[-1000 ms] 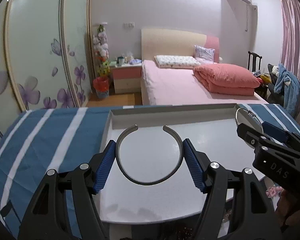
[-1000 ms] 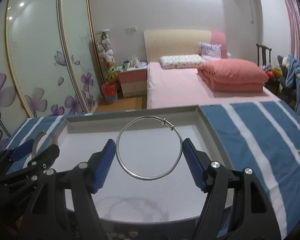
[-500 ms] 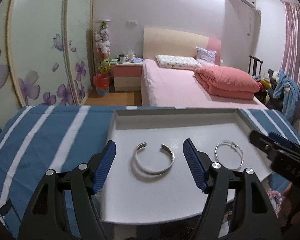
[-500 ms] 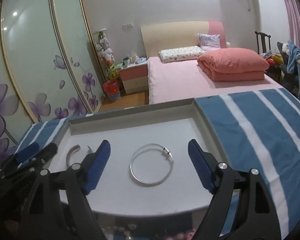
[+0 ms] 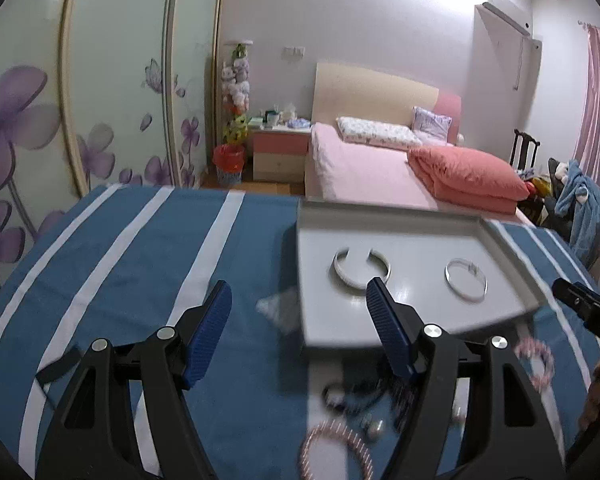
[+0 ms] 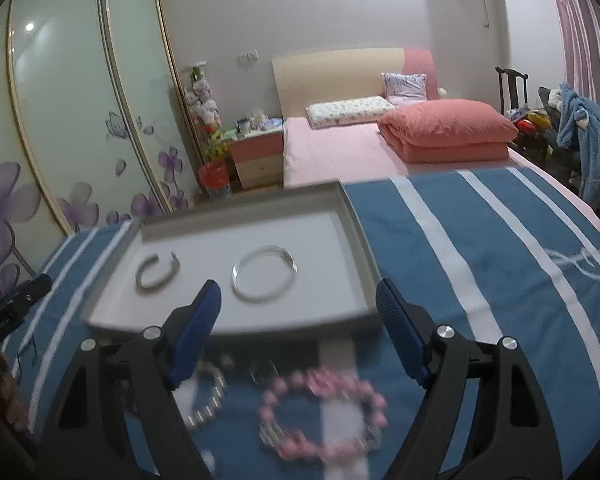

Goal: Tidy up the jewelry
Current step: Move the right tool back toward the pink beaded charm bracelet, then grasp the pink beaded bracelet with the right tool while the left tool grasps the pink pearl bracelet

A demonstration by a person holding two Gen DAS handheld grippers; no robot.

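A white tray (image 5: pixel 420 322) lies on the blue striped cloth; it also shows in the right wrist view (image 6: pixel 228 320). In it lie an open silver cuff (image 5: pixel 361 266), also in the right wrist view (image 6: pixel 157 270), and a thin silver bangle (image 5: pixel 465 280), also there (image 6: pixel 264 274). My left gripper (image 5: pixel 298 330) is open and empty, pulled back left of the tray's front. My right gripper (image 6: pixel 298 330) is open and empty, above a pink bead bracelet (image 6: pixel 324 420) lying in front of the tray.
More loose jewelry lies on the cloth before the tray: a pink striped bangle (image 5: pixel 334 454), a pink bracelet (image 5: pixel 536 364), dark pieces (image 5: pixel 360 398), a crystal bracelet (image 6: pixel 208 404). Bed (image 5: pixel 380 176) and wardrobe (image 5: pixel 100 100) stand behind.
Both grippers opened and let go of the cuff and the thin bangle in the tray, then pulled back. The loose jewelry in front of the tray has come into view.
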